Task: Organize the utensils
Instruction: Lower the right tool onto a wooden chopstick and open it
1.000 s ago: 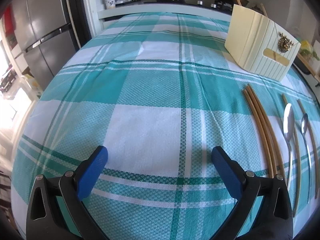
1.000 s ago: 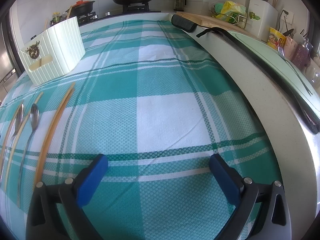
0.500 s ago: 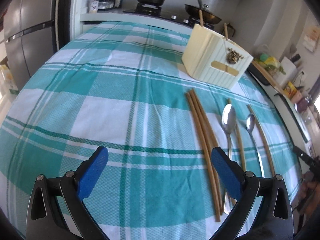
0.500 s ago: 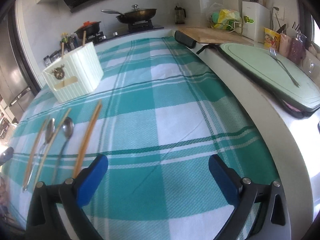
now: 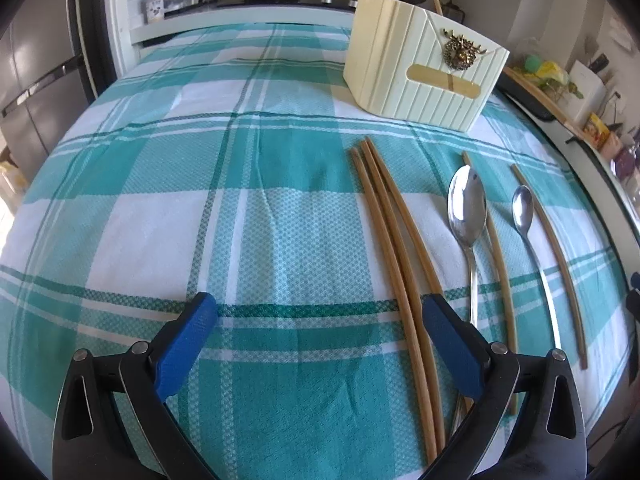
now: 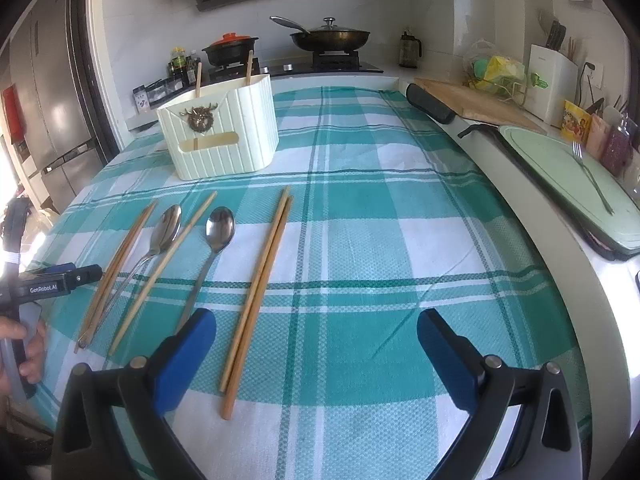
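Both hand-held grippers gape wide and empty: the left hand-held gripper (image 5: 320, 336) sits nearest the bundled long brown wooden chopsticks (image 5: 394, 256), whose length runs straight ahead toward the cream ribbed plastic utensil holder (image 5: 420, 76).

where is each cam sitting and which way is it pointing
Left wrist: on the left gripper, low over the checked cloth, facing the cream holder and stove; both open blue fingers show.
Right wrist: on the right gripper, higher and to the right, facing the same way; its open fingers show, plus the left gripper and a hand at the left edge.
Shared: the holder, two spoons, loose chopsticks, cloth.
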A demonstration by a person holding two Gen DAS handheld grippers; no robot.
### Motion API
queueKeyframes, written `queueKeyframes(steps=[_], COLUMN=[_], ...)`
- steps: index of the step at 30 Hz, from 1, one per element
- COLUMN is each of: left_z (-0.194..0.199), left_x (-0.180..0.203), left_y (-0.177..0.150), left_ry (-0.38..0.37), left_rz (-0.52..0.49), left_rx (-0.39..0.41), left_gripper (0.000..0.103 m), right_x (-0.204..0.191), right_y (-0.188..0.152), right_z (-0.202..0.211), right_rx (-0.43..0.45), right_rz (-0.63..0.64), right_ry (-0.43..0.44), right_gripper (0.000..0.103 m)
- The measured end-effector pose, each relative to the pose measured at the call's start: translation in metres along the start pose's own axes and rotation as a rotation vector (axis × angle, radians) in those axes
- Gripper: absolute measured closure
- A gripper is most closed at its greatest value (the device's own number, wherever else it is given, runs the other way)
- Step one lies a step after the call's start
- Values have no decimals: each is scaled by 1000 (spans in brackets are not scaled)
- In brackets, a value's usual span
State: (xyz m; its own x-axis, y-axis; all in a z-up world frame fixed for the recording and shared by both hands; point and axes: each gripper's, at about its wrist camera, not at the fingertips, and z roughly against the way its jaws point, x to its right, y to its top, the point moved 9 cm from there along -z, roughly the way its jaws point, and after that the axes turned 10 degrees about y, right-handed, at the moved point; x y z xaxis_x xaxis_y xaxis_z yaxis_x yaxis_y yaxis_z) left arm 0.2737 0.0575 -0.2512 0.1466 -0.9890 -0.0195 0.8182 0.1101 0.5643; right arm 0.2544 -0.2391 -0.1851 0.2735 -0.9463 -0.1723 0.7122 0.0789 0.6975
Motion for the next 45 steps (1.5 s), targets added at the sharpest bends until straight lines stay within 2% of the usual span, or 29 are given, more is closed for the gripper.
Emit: queueKeyframes(steps=[3, 8, 12, 15, 20, 21, 23, 26, 34, 41, 43, 45], left_z=[-3, -5, -12, -14, -16, -16, -16, -15, -20, -32, -34, -37], left_x=[1, -1, -2, -1, -1, 0, 0, 0, 4, 14, 23, 31], left_y=[-1, 2, 6, 9, 12, 12, 12, 11, 18, 33, 38, 44], left_ry=[40, 55, 102, 105, 103, 103, 101, 99, 95, 34, -4, -7], left_rz=[-26, -22, -47, -48, -53, -54, -55, -57, -72, -122, -156, -206], left_rx=[-2, -1, -10, -10, -7, -4, -2, 0, -6, -86, -108, -120], left_gripper=[1, 1, 0, 0, 0, 0, 0, 0, 0, 2, 4, 14], right_x=[-2, -6, -5, -5, -8, -11, -16, -20, -23, -18, -17, -17], right_y=[0, 2, 0, 1, 5, 6, 6, 1, 7, 25, 32, 39], right_z=[2, 4, -1, -10, -41, -49, -64, -83, -96, -115, -122, -130], right_rx=[5, 14, -5, -17, -83, -96, -126, -184, -244, -281, -297, -314], right_rz=[5, 36, 34, 20, -32, -51, -64, -54, 29, 41, 53, 63], right_ry=[-2, -21, -30, -17, 69, 100, 141, 139, 63, 89, 93, 97], right_gripper=[1, 1, 1, 2, 51, 55, 69, 84, 85, 85, 85, 85])
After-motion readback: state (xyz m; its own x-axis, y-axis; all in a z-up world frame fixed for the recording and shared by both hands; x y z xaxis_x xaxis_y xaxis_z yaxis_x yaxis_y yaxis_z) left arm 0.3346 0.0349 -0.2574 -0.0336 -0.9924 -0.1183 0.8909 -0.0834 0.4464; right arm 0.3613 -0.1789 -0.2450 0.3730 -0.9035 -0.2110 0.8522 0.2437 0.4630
